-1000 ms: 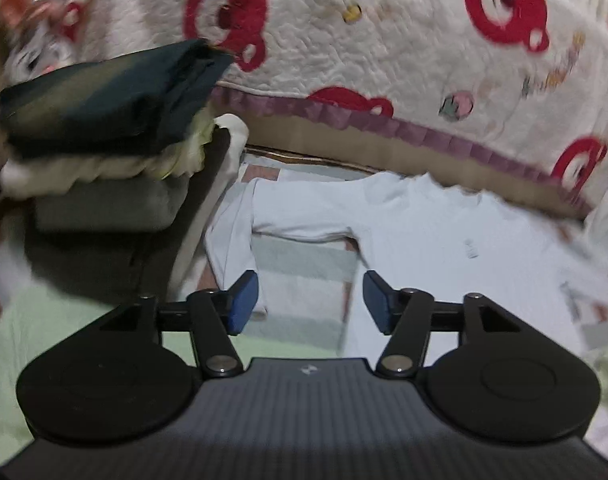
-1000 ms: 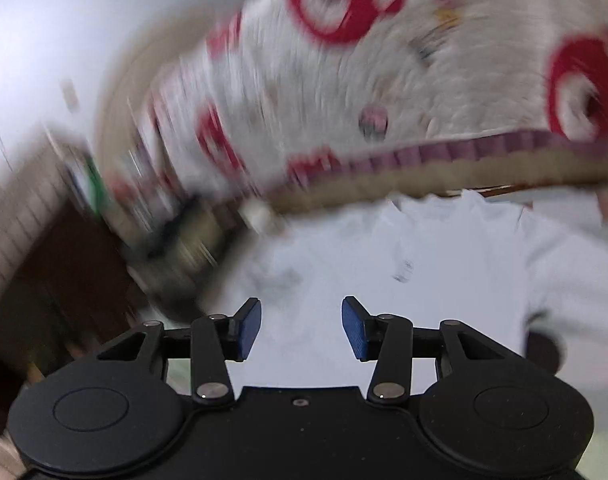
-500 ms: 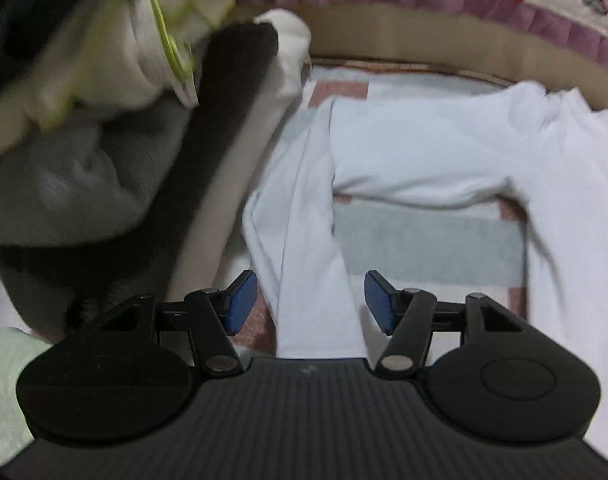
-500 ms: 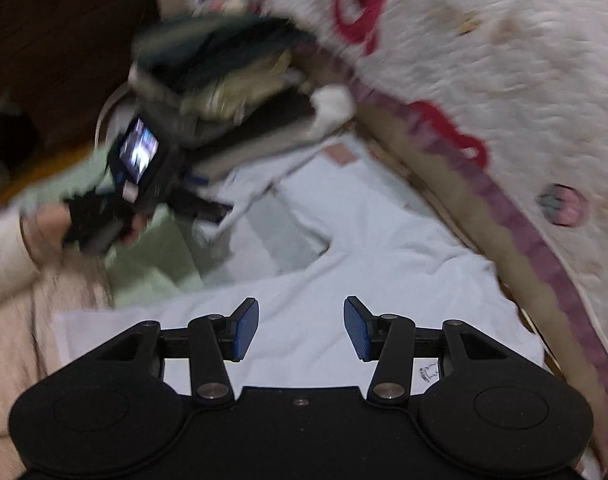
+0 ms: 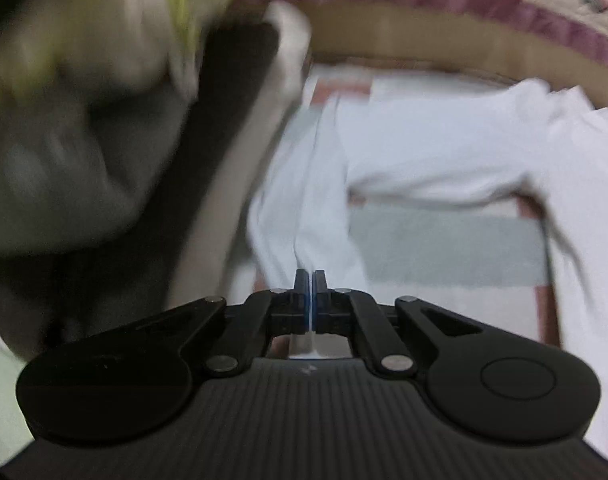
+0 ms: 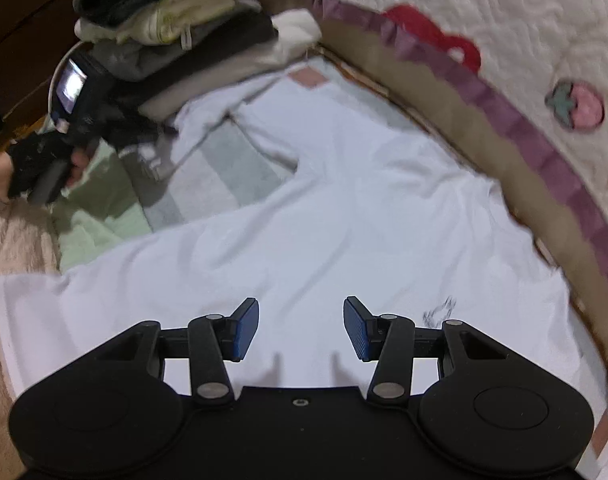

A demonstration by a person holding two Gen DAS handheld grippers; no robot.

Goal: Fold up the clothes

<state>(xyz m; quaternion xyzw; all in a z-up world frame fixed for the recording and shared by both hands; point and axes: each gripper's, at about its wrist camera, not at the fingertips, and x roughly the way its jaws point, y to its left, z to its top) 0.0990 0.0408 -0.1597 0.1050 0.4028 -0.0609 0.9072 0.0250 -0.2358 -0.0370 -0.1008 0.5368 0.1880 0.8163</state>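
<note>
A white long-sleeved shirt [image 6: 344,208] lies spread flat on a striped mat [image 6: 227,172]. In the left wrist view its left sleeve [image 5: 304,208] runs down from the shoulder into my left gripper [image 5: 310,280]. That gripper is shut on the sleeve's end, and a thin line of white cloth shows between its blue pads. The right wrist view shows a gloved hand [image 6: 35,156] holding that gripper at the far left. My right gripper [image 6: 301,328] hangs open just above the shirt's body, near a small dark print [image 6: 438,312], with nothing between its fingers.
A stack of folded clothes [image 6: 163,20] stands at the left, close beside the pinched sleeve. A quilt with red prints [image 6: 504,20] and a purple border rises behind the shirt. A pale green cloth [image 6: 99,224] lies at the left of the mat.
My left gripper came down over the sleeve and shut on it. My right gripper swung across and down over the shirt's body and stayed open.
</note>
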